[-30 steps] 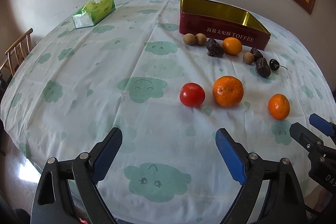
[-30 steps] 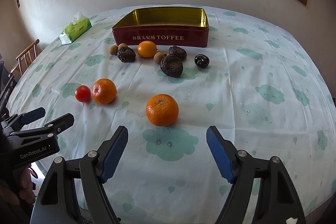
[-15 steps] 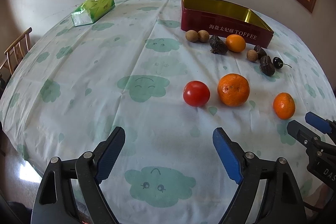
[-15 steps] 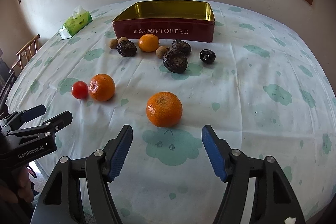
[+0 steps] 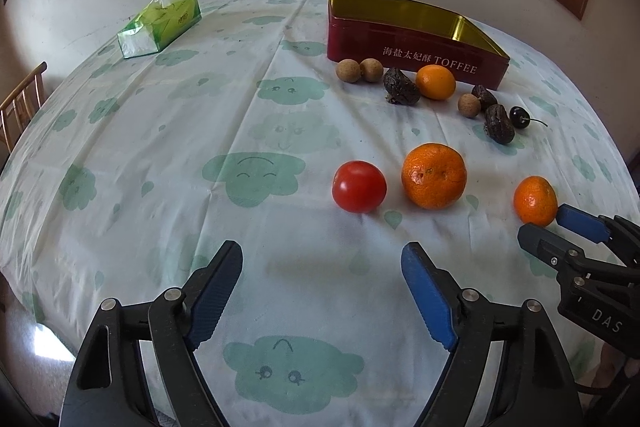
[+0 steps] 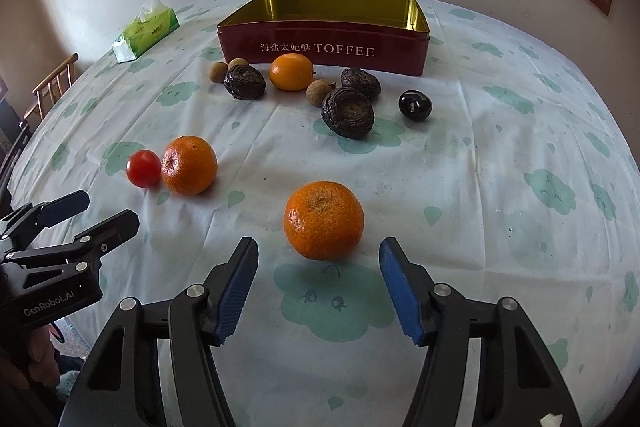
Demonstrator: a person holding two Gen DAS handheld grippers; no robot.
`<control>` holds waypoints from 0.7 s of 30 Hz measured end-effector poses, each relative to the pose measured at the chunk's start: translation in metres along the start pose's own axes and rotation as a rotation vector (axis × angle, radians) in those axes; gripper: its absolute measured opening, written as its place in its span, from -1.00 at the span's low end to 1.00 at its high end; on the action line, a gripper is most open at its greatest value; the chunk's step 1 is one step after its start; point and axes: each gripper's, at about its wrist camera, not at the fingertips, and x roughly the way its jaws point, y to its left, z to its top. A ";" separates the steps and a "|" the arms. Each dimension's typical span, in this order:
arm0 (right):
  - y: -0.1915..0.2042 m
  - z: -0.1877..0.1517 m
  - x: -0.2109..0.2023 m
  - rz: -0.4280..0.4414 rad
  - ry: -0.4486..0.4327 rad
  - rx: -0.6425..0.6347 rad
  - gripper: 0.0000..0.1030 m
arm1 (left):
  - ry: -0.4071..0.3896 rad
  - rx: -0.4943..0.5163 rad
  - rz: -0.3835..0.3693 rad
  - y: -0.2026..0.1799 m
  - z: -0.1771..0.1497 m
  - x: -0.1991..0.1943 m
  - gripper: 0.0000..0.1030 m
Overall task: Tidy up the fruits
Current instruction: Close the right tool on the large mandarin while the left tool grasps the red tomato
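A: Left gripper (image 5: 322, 293)?
B: Fingers were spread and closing in, nothing between them, only cloth under them. It hung over the worktop (image 5: 160, 147). The tomato (image 5: 359, 186) sat ahead at about 12 o'clock from it, slightly toward 1, apart from the fingertips.

A: Right gripper (image 6: 319, 285)?
B: Same, spread and closing in. The near orange (image 6: 324, 219) lay just past the fingertips at 12 o'clock, lined up with the gap, not yet between the pads, no contact. In the left wrist view the right gripper's tips sat just beside that orange, at its 4 o'clock.

A: Other fruit?
B: The second orange (image 6: 189, 165) was at 10 o'clock from the near one, and in the right wrist view it looked to touch the tomato on its left; in the left wrist view there was a gap, so apart. Farther back, a small orange (image 6: 291, 71) sat close in front of the red tin (image 6: 324, 49). Three dark wrinkled fruits (image 6: 348, 112) and three small brown round ones (image 6: 320, 93) were scattered around it. A dark cherry (image 6: 415, 105) was at 3 o'clock of that group.

A: The tin?
B: Lid off, gold inside, no fruit seen in it, far side of the worktop at 12 o'clock.

A: Anything else?
B: Green tissue pack (image 6: 146, 34) at 10 o'clock of the tin, well apart. Wooden chair (image 6: 52, 87) off the left edge. A hand (image 6: 24, 359) held the left gripper, low at the left edge of the right wrist view.
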 end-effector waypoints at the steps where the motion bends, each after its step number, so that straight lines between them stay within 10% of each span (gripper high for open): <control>1: 0.000 0.001 0.001 0.001 0.000 0.001 0.17 | -0.002 0.003 -0.002 -0.001 0.001 0.001 0.58; 21: -0.008 0.013 0.016 0.019 -0.010 0.017 -0.24 | -0.018 0.040 -0.031 -0.003 0.017 0.020 0.28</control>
